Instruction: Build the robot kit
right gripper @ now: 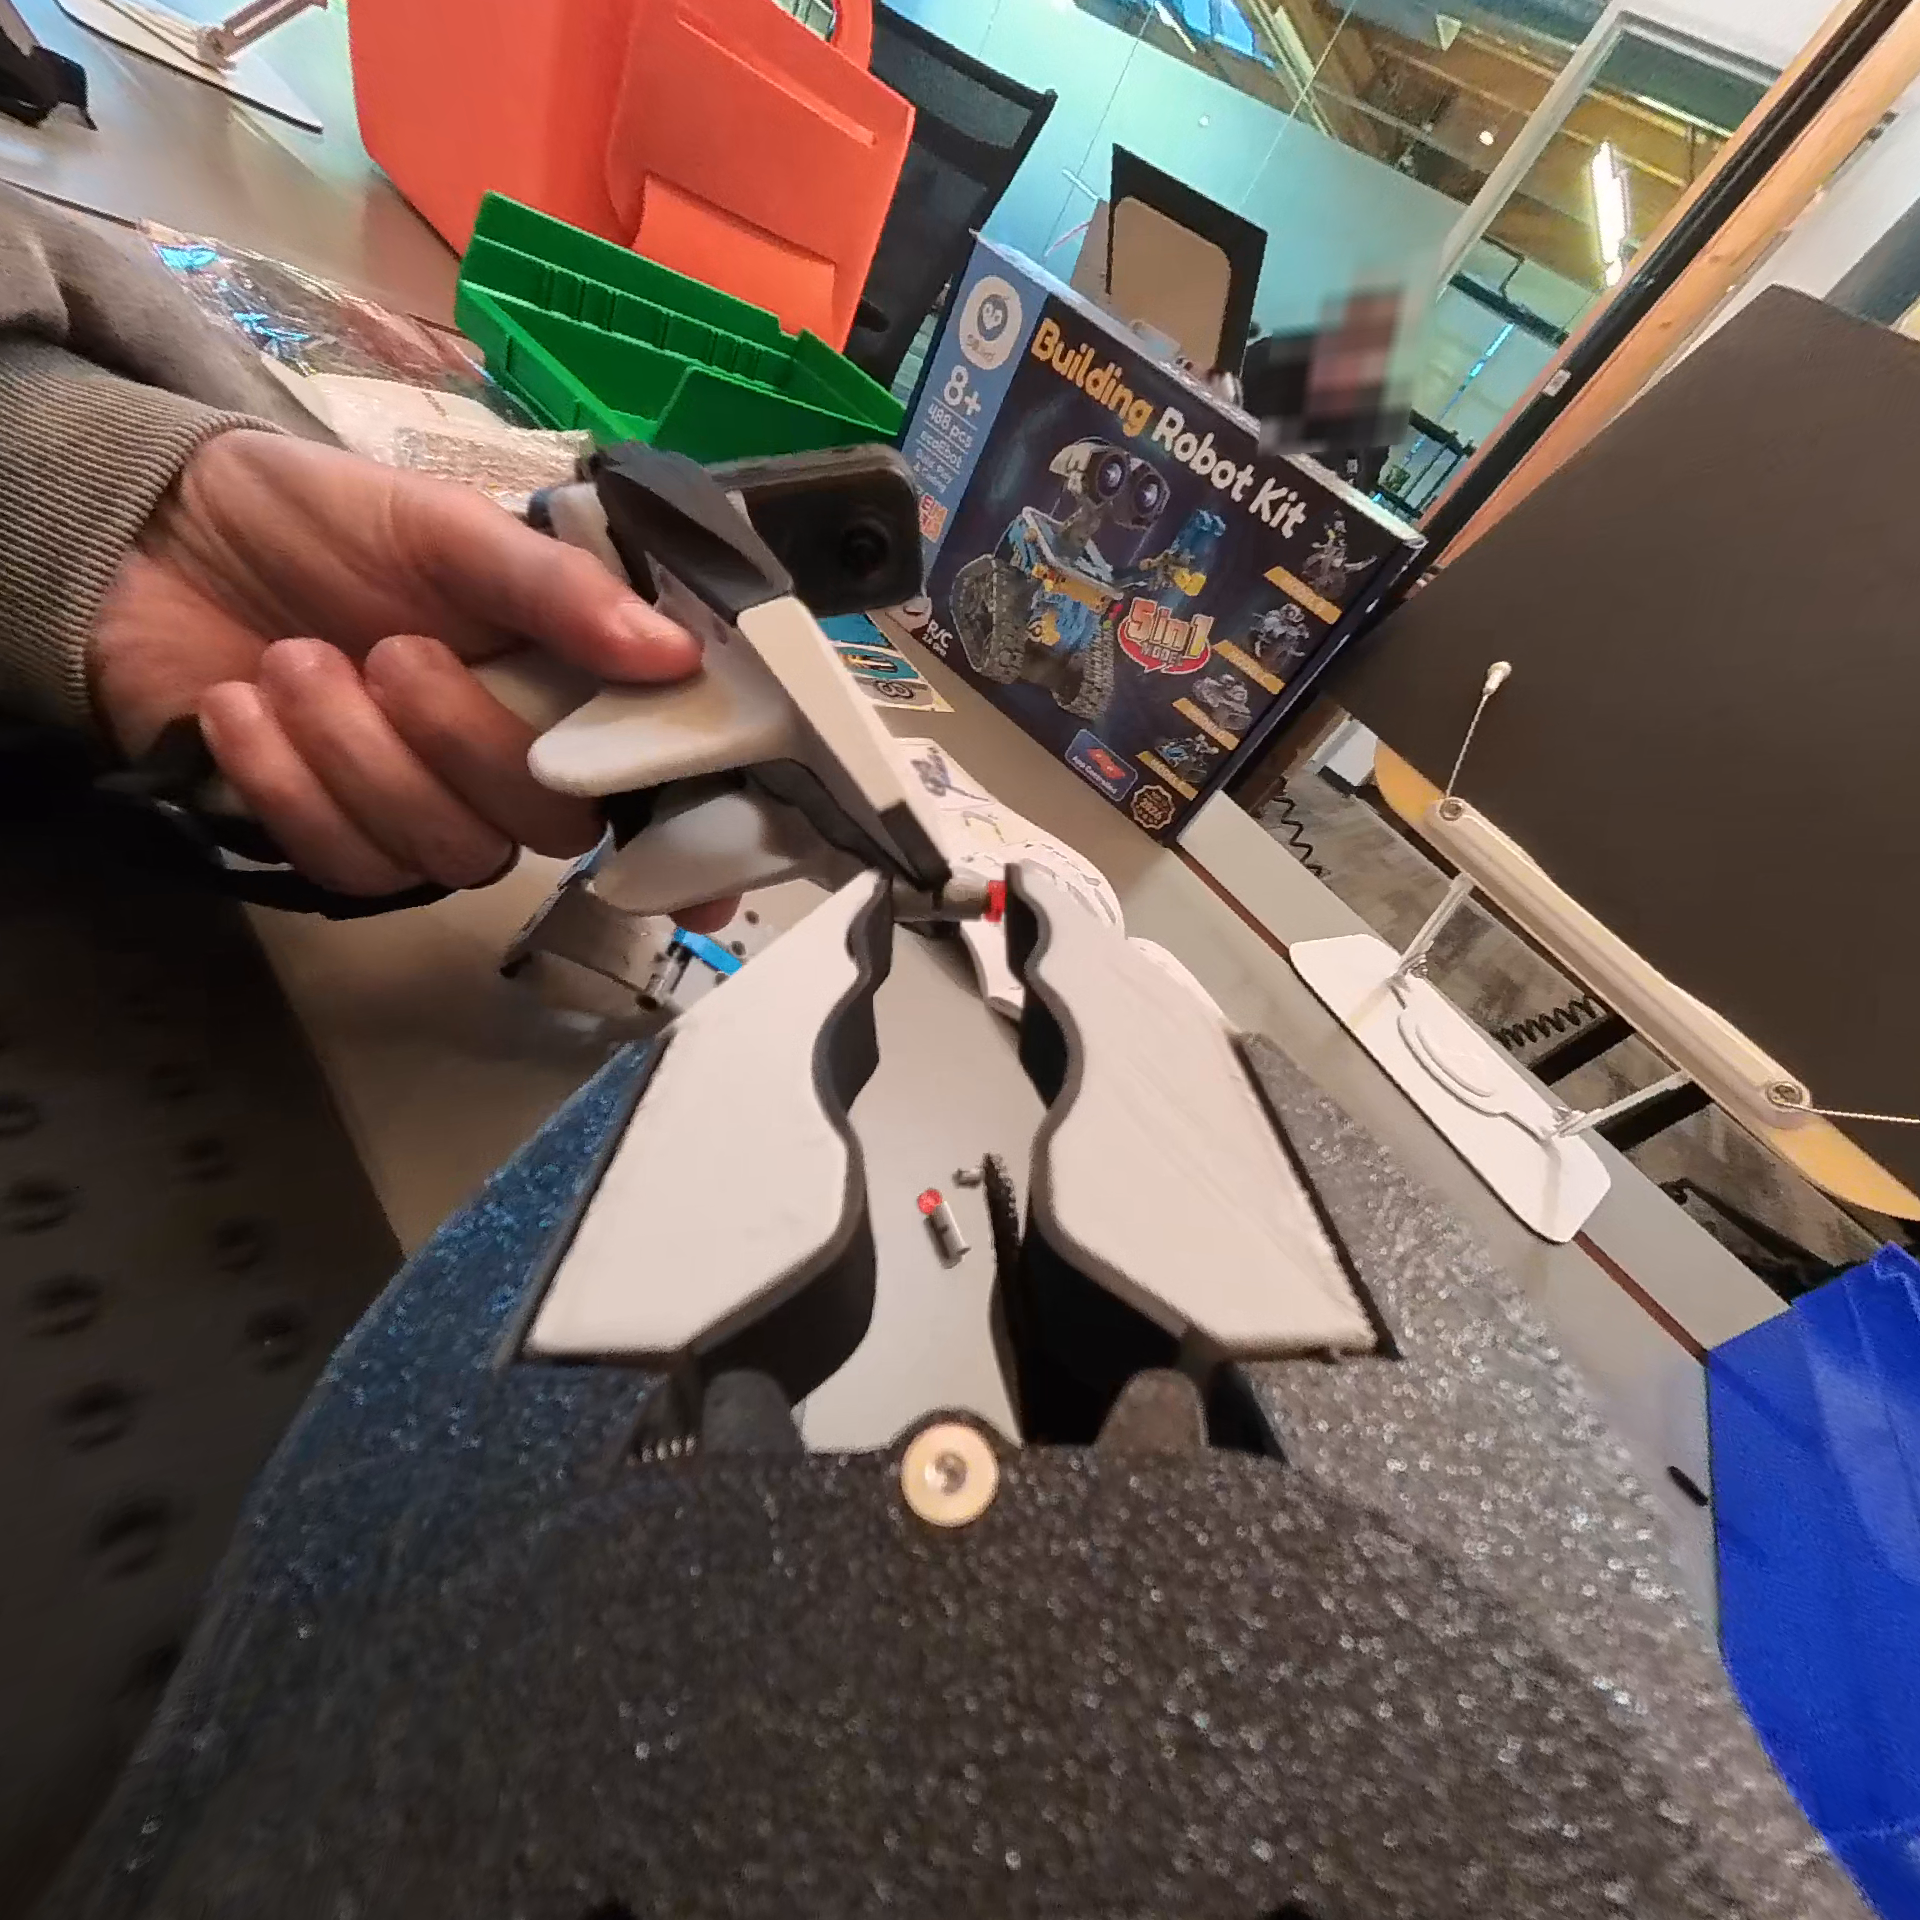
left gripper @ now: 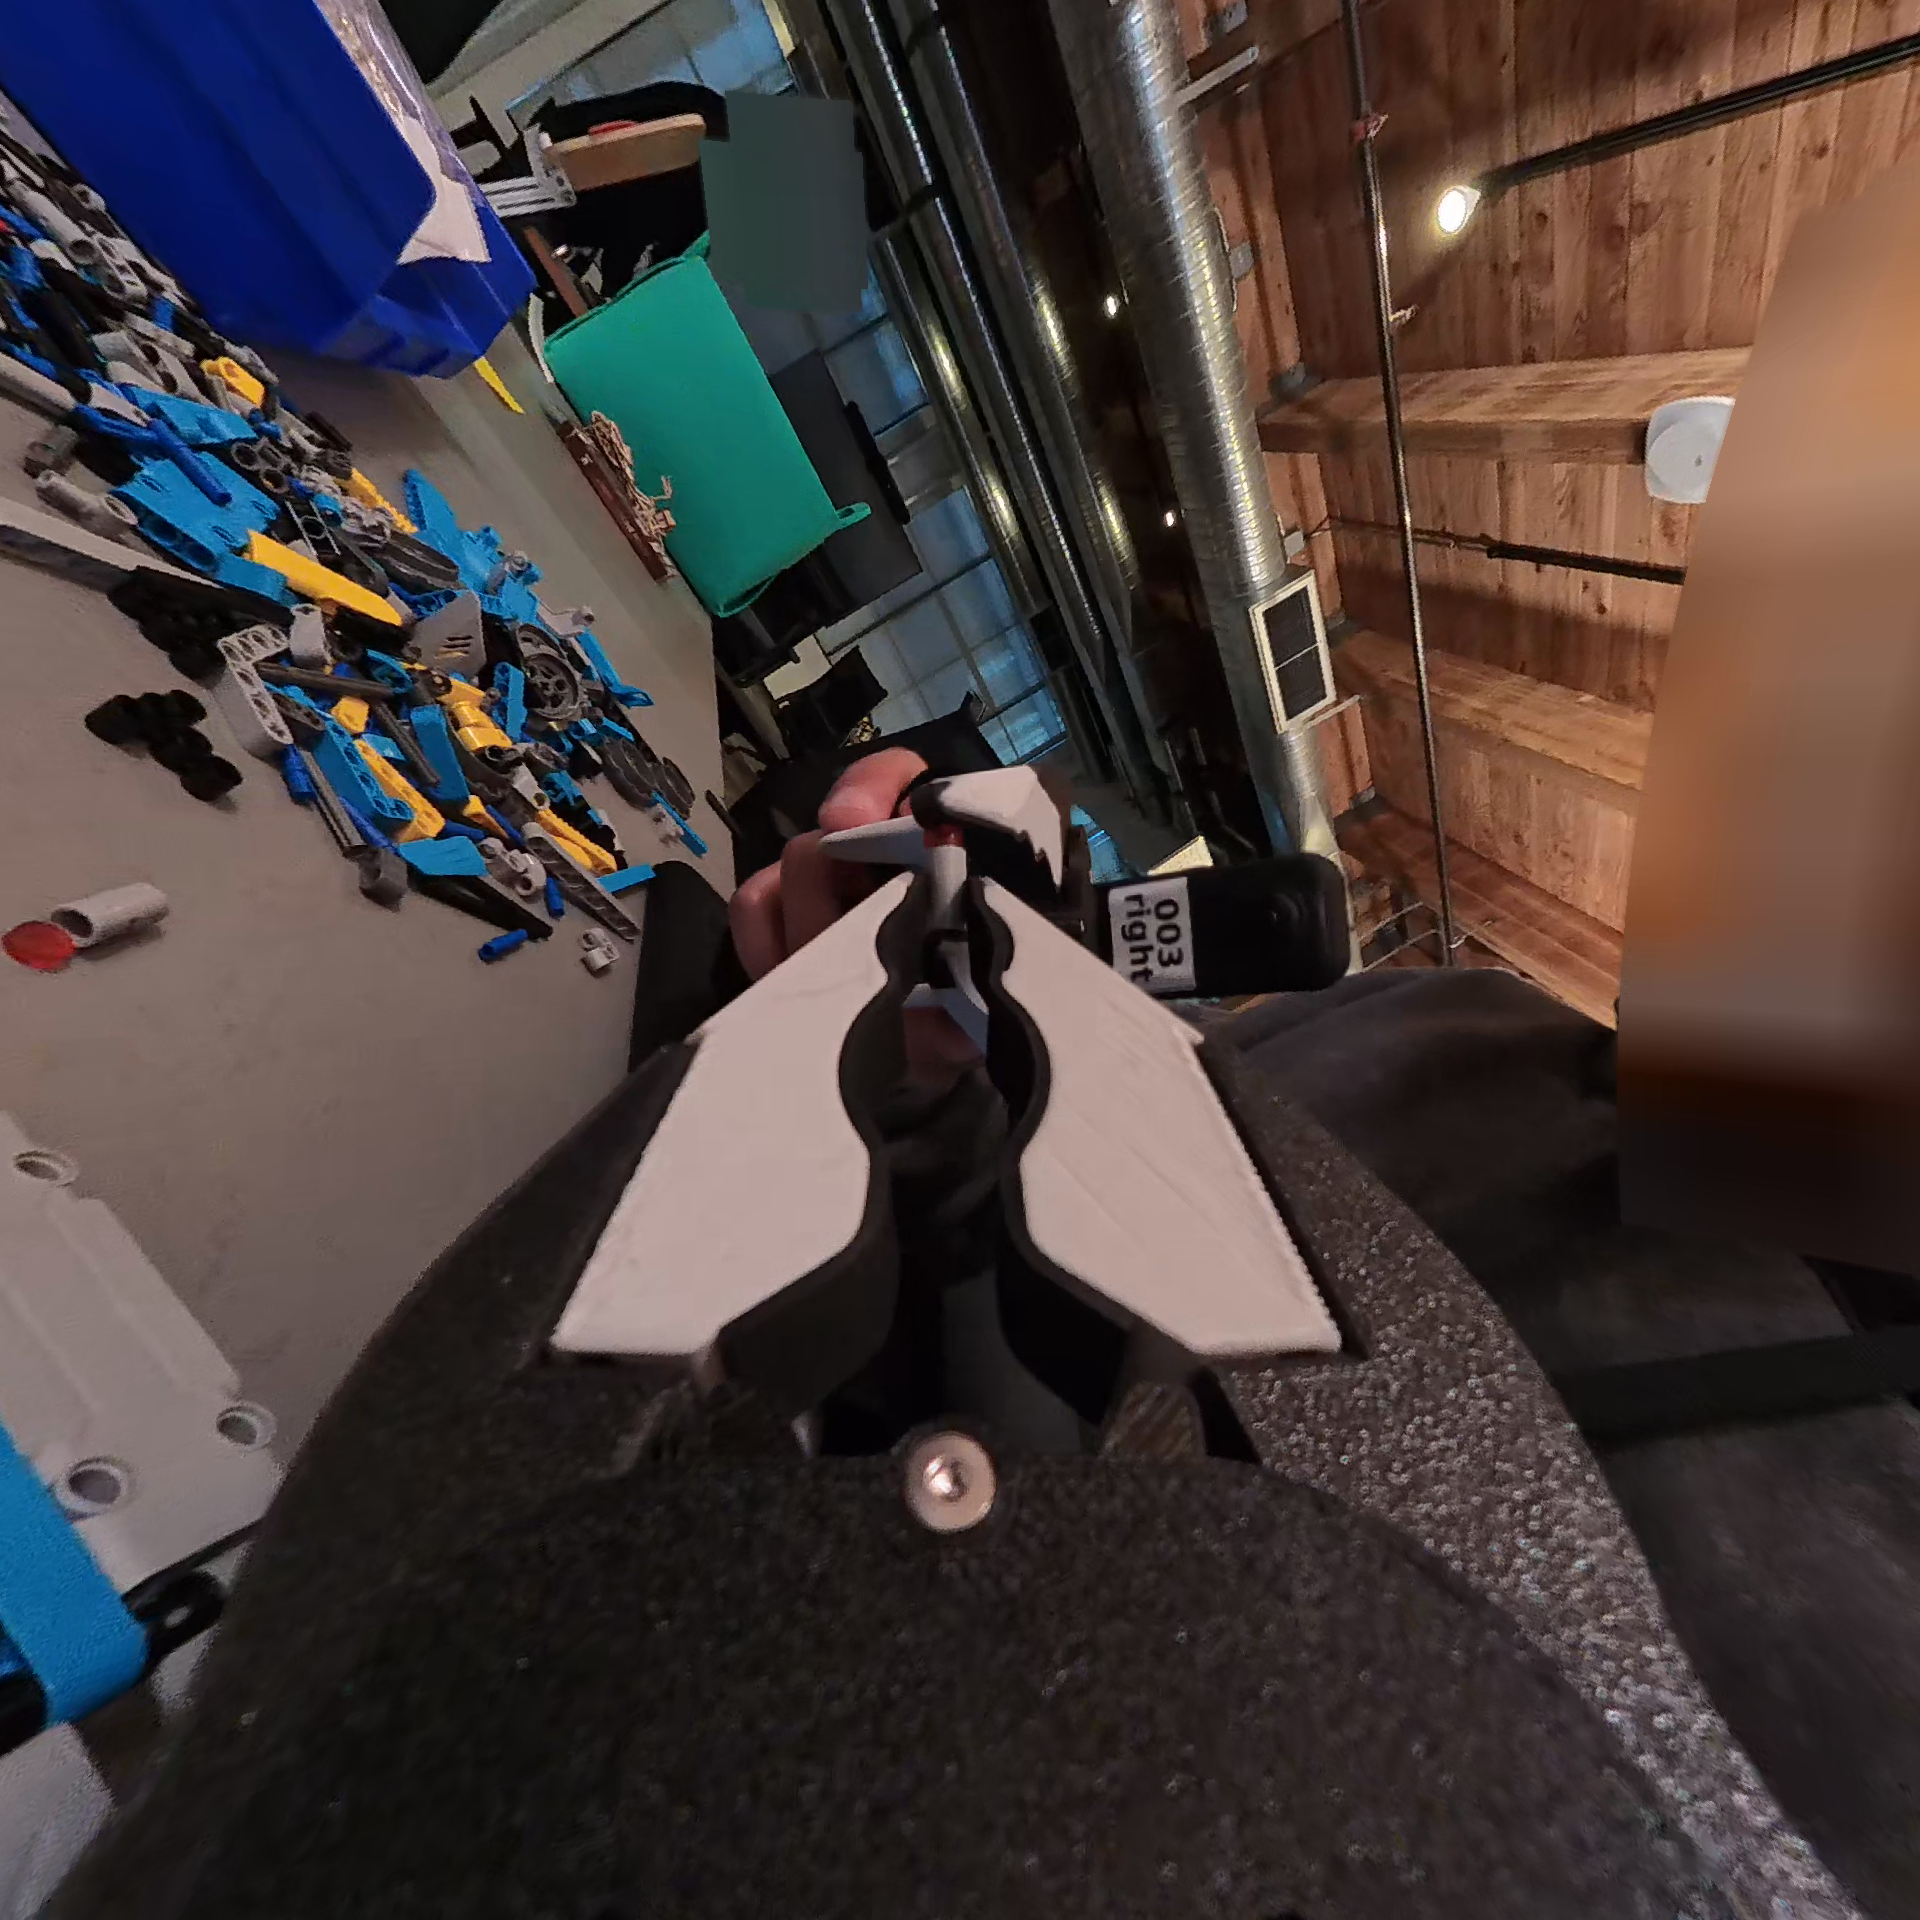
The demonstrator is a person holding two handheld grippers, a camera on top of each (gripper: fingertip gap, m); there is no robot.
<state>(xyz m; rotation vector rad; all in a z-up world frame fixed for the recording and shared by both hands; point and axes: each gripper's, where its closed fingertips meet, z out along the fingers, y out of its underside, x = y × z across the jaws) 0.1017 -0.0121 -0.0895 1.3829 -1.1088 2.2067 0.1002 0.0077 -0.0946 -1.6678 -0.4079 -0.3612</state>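
Grey surface [left gripper: 312, 1039] under both views, wooden ceiling planks and a silver duct overhead in the left wrist view. And both tools meet on one tiny part!

Left gripper [left gripper: 948, 914] first: its white fingers [left gripper: 831, 997] are pinched together on a small grey peg with a red tip [left gripper: 943, 878], holding it by the grey end. Right gripper [left gripper: 987, 821] comes in from the far side there, a hand [left gripper: 821, 873] behind it and a black camera with a white label [left gripper: 1226, 925] on top.

Now the right wrist view: the peg [right gripper: 971, 899] sits at the tips of the right gripper [right gripper: 951, 904], red end toward its right finger [right gripper: 1132, 1049]. Whether those fingers actually press on it, I cannot tell; lower down a clear gap shows between them. The left gripper [right gripper: 920, 868] angles down onto the peg from the upper left, held by a hand [right gripper: 353, 655] in a grey sleeve.

Around the scene: a heap of blue, yellow, grey and black building pieces [left gripper: 395, 644] lies far left, beside a blue bin [left gripper: 239, 177]. A second red-tipped peg [right gripper: 940, 1226] lies on the surface near the right gripper's body. Farther off stand a building-kit box [right gripper: 1153, 613], a green tray [right gripper: 665, 353] and an orange bag [right gripper: 623, 145].
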